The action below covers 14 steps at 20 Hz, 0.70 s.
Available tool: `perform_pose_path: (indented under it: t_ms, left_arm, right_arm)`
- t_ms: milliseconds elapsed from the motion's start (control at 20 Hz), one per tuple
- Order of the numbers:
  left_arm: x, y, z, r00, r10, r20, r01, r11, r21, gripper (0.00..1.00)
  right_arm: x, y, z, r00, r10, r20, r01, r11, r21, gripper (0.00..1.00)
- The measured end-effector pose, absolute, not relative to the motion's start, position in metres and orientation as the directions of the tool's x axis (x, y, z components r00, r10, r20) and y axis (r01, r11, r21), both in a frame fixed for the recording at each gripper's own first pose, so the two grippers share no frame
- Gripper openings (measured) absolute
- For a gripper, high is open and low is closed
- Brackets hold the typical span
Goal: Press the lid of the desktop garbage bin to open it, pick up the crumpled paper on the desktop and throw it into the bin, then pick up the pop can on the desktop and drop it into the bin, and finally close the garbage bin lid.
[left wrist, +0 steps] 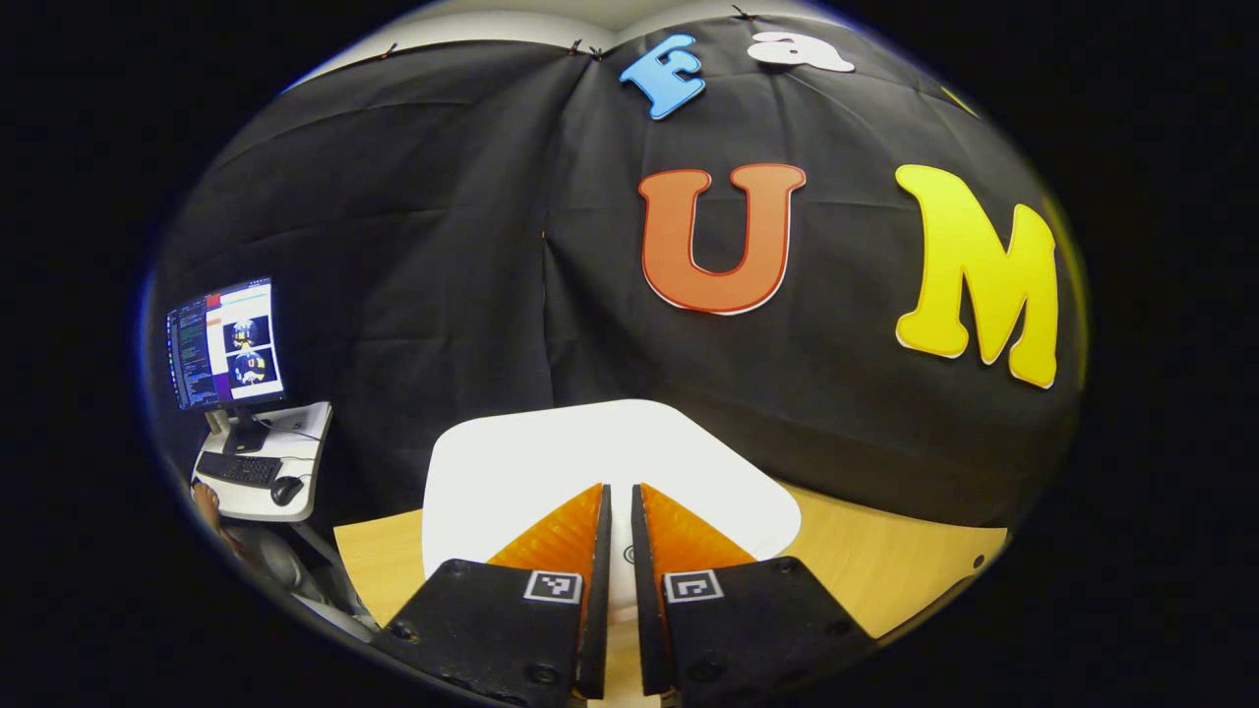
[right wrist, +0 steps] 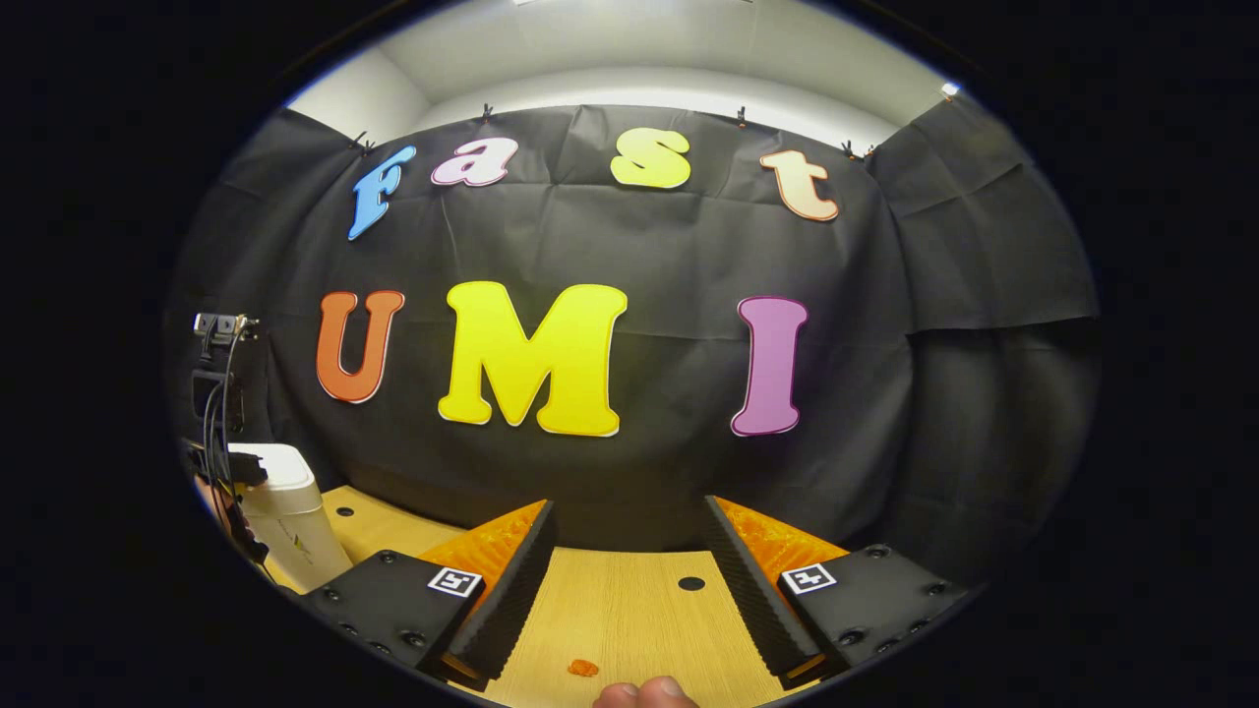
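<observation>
The white garbage bin lid [left wrist: 551,462] lies just under and ahead of my left gripper [left wrist: 621,487], whose fingers stand shut with a thin slit and nothing between them. Their tips hover over or rest on the lid; I cannot tell whether they touch. In the right gripper view the same white bin [right wrist: 290,526] stands at the far left on the wooden table [right wrist: 629,610], its lid looking down, with a hand and a black device with cables above it. My right gripper [right wrist: 628,506] is open over bare table, holding nothing.
A small side desk with a monitor [left wrist: 226,344], keyboard [left wrist: 239,469] and mouse stands left of the table. A round hole [right wrist: 691,583] and a small orange speck [right wrist: 582,668] mark the tabletop. A fingertip [right wrist: 644,693] shows at the bottom edge.
</observation>
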<state>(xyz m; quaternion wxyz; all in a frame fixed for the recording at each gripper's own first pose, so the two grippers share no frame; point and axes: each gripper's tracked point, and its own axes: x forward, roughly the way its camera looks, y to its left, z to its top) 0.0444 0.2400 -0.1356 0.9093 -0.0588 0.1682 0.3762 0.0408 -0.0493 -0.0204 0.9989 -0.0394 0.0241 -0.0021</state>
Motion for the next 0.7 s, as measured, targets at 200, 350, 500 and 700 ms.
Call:
perform_pose_path:
  t_ms: [200, 350, 500, 700]
  left_arm:
    - [0.043, 0.241, -0.141, 0.651, 0.675, -0.348, -0.719, 0.695, 0.004, 0.17]
    - [0.044, 0.238, -0.140, 0.666, 0.667, -0.334, -0.709, 0.705, -0.007, 0.16]
    - [0.045, 0.239, -0.132, 0.675, 0.671, -0.307, -0.700, 0.714, 0.020, 0.16]
    - [0.040, 0.231, -0.122, 0.704, 0.635, -0.319, -0.667, 0.745, 0.012, 0.18]
  right_arm:
    - [0.041, -0.041, -0.026, 0.998, 0.010, -0.059, -0.014, 0.998, -0.067, 0.94]
    - [0.040, -0.038, -0.022, 0.999, 0.009, -0.036, -0.012, 0.998, -0.064, 0.94]
    - [0.038, -0.032, -0.025, 0.999, 0.021, -0.038, -0.024, 0.997, -0.075, 0.94]
    - [0.038, -0.037, -0.020, 1.000, 0.007, -0.027, -0.009, 0.998, -0.065, 0.94]
